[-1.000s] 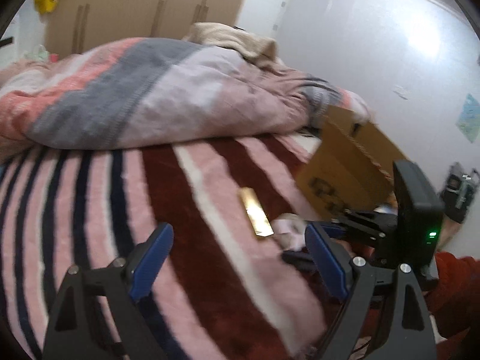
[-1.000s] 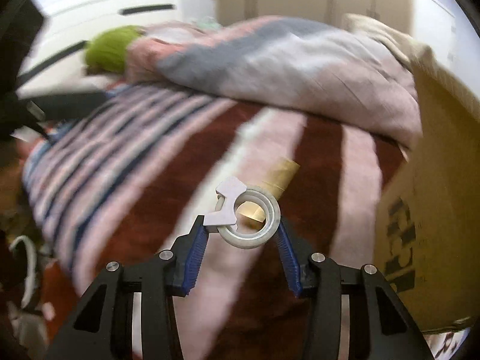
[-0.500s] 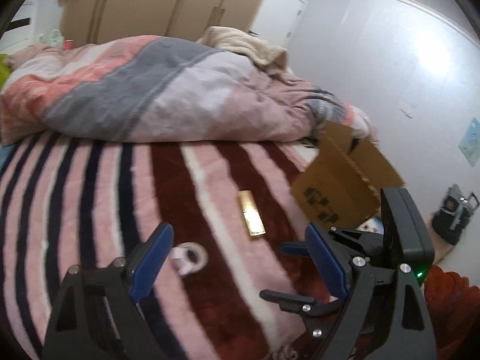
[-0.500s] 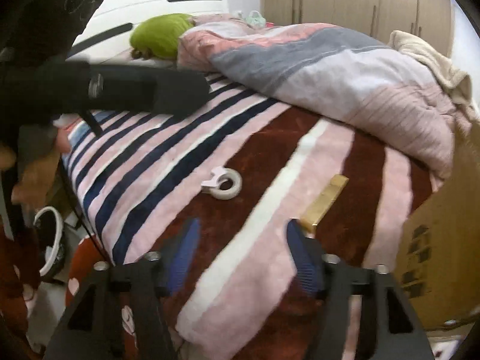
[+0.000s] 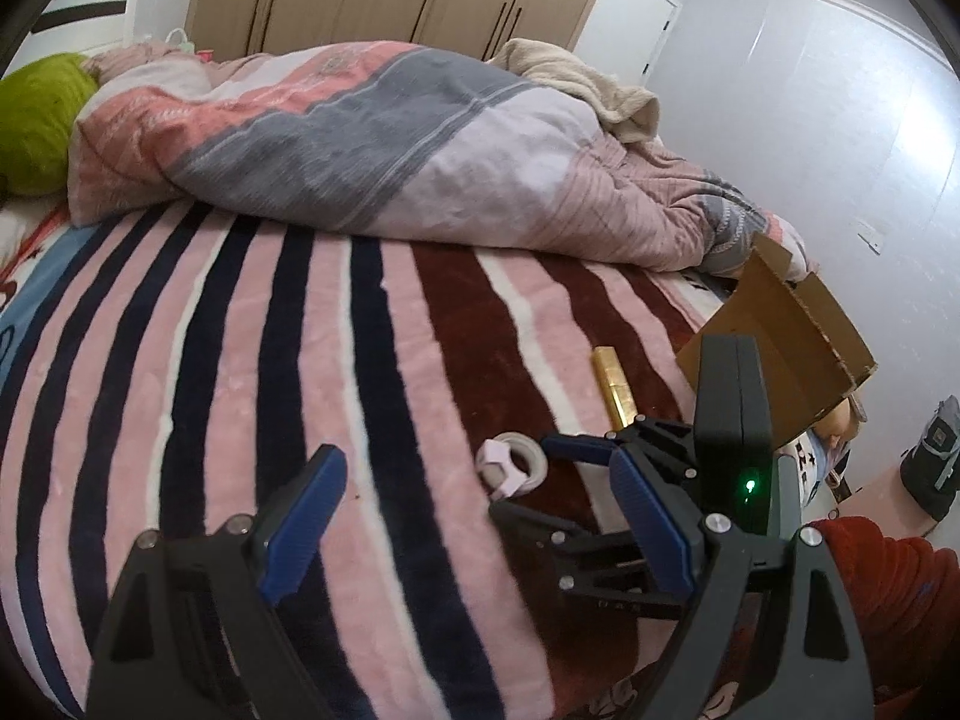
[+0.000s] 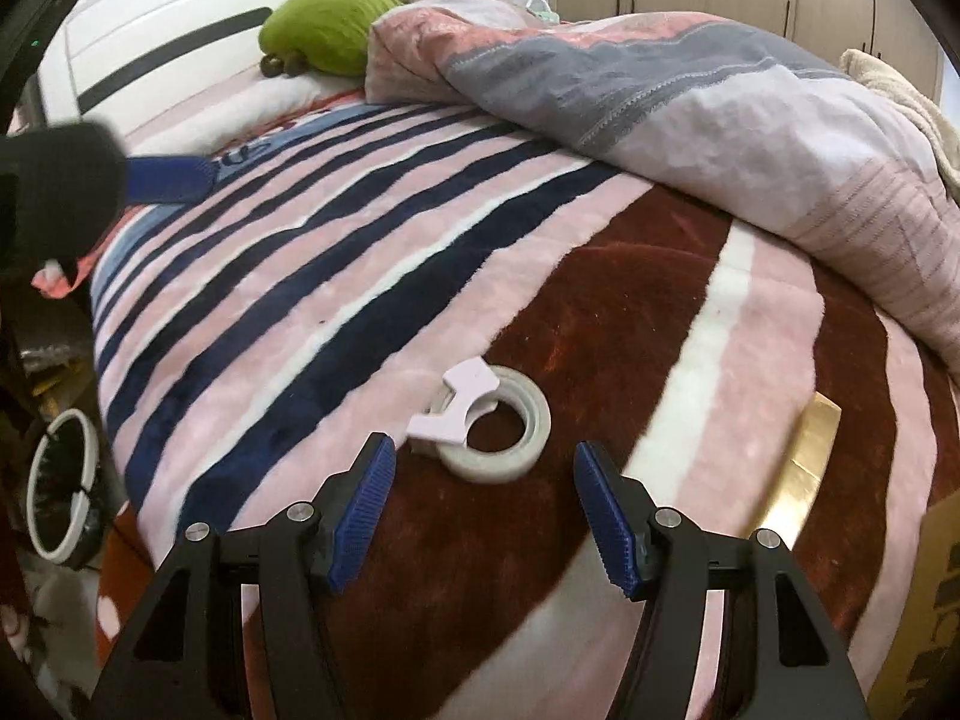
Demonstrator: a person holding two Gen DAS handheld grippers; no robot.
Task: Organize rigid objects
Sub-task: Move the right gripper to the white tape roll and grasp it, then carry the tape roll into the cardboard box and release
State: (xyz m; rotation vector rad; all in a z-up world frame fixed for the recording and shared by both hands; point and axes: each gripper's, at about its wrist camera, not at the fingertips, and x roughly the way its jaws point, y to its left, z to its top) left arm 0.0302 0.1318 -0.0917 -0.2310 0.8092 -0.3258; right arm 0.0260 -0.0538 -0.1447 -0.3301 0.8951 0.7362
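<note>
The tape roll (image 6: 492,431) lay flat on the striped bed (image 6: 336,276), just ahead of the right gripper (image 6: 483,513), whose jaws stood apart and empty. It probably needed a square, low approach, straddling the ring.

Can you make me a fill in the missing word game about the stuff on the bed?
1. The tape roll lies on the striped ____.
2. The right gripper has its fingers ____, with nothing between them.
3. The long gold box lies between the tape roll and the ____ box.
4. The pillow near the headboard is ____.

Missing words: blanket; open; cardboard; green
</note>
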